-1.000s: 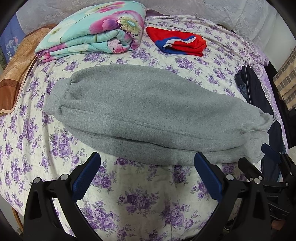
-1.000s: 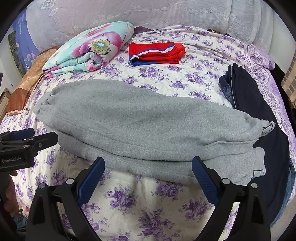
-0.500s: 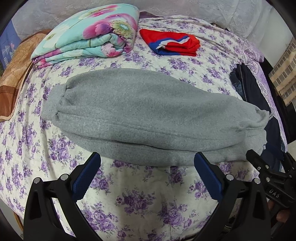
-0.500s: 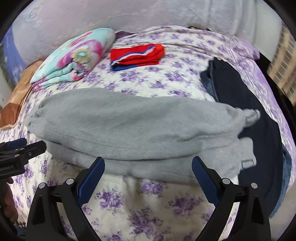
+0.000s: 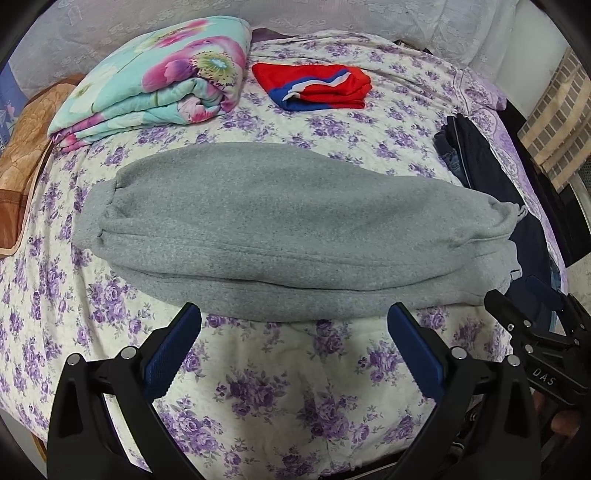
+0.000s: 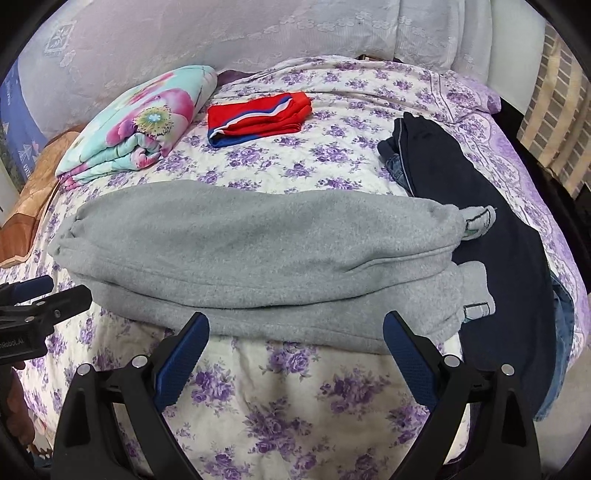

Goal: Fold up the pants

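Nearest the cameras, the left gripper point(image 5: 293, 345) hangs over the near edge of the bed point(image 5: 280, 391) with its blue-padded fingers point(image 5: 171, 352) spread wide and nothing between them. The right gripper point(image 6: 295, 352) is held the same way a little further right, its fingers point(image 6: 181, 356) also wide apart and empty. Each gripper shows at the edge of the other's view: the right one at the lower right of the left wrist view, the left one at the left edge of the right wrist view.

Just beyond the fingertips lie the grey pants point(image 5: 280, 229), folded lengthwise so one leg rests on the other, stretched left to right across the flowered bedspread. The cuffs point left; the waistband end, with its small tabs, lies at the right and overlaps the edge of a dark navy garment point(image 6: 491, 236). That garment runs from near to far along the right side of the bed, with a bit of blue denim point(image 6: 397, 170) showing under its far end.

Further back sits a folded red garment with blue and white stripes point(image 5: 317, 86), apart from the pants. To its left is a folded turquoise quilt with pink flowers point(image 5: 159, 92), and at the far left a brown blanket point(image 5: 18, 162). Pale lace fabric point(image 6: 229, 33) lies along the far edge of the bed.
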`<state>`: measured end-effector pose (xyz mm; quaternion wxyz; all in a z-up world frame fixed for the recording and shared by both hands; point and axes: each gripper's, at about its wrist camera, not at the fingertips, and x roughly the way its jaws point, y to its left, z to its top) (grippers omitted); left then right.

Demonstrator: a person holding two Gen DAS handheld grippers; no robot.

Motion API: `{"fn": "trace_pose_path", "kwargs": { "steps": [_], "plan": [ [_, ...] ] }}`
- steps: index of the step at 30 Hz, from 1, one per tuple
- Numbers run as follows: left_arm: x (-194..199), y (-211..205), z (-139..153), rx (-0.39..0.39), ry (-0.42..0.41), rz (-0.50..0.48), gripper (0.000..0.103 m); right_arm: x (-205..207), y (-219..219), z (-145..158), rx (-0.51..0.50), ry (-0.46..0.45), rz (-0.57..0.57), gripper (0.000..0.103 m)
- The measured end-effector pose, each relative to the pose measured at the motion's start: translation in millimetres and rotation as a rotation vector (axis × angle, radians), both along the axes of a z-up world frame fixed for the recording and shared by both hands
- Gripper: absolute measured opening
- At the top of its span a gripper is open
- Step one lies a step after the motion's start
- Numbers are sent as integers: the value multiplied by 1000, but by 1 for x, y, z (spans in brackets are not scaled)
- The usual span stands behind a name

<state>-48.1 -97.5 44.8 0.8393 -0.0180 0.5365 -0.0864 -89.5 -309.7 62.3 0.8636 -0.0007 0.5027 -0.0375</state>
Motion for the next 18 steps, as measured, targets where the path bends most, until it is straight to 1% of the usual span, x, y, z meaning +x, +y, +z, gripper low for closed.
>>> {"fn": "trace_pose_path", "kwargs": {
  "steps": [12, 18],
  "plan": [
    [5, -6, -3, 10, 12, -21, 98, 4, -10, -7, 18, 24, -31, 96],
    [16, 0, -10, 6, 34, -12, 98, 24, -14, -19, 22, 40, -32, 96]
  ]
}}
